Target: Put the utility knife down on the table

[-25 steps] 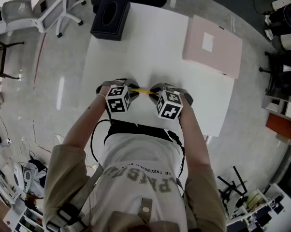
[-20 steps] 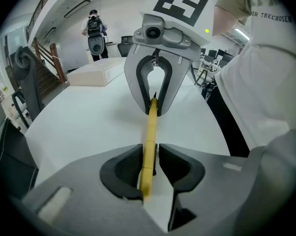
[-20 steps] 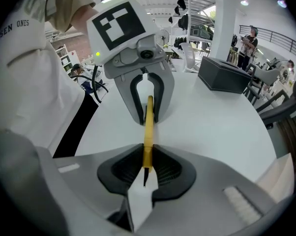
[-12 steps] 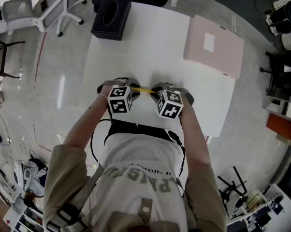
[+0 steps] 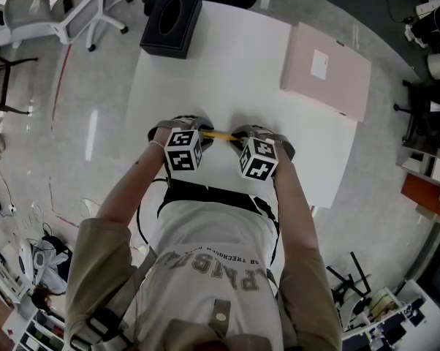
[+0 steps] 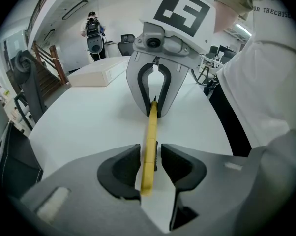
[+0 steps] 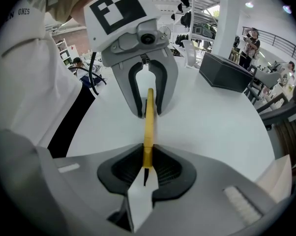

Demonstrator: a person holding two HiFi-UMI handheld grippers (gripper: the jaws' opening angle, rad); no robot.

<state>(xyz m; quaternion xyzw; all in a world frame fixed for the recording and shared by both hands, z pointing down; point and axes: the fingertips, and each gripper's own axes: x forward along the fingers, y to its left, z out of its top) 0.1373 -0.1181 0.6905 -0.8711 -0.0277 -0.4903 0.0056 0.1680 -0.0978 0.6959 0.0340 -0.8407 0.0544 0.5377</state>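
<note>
A white table (image 5: 205, 64) in an open office carries a black box (image 5: 169, 22) and a flat pink box (image 5: 326, 68) at its far side. Near its front edge, a yellow utility knife (image 6: 150, 132) spans two hand-held grippers. The right gripper (image 7: 147, 167) clamps one end. The left gripper (image 6: 149, 167), whose jaws have just been opening, stands loose around the other end, with a gap showing beside the handle.
</note>
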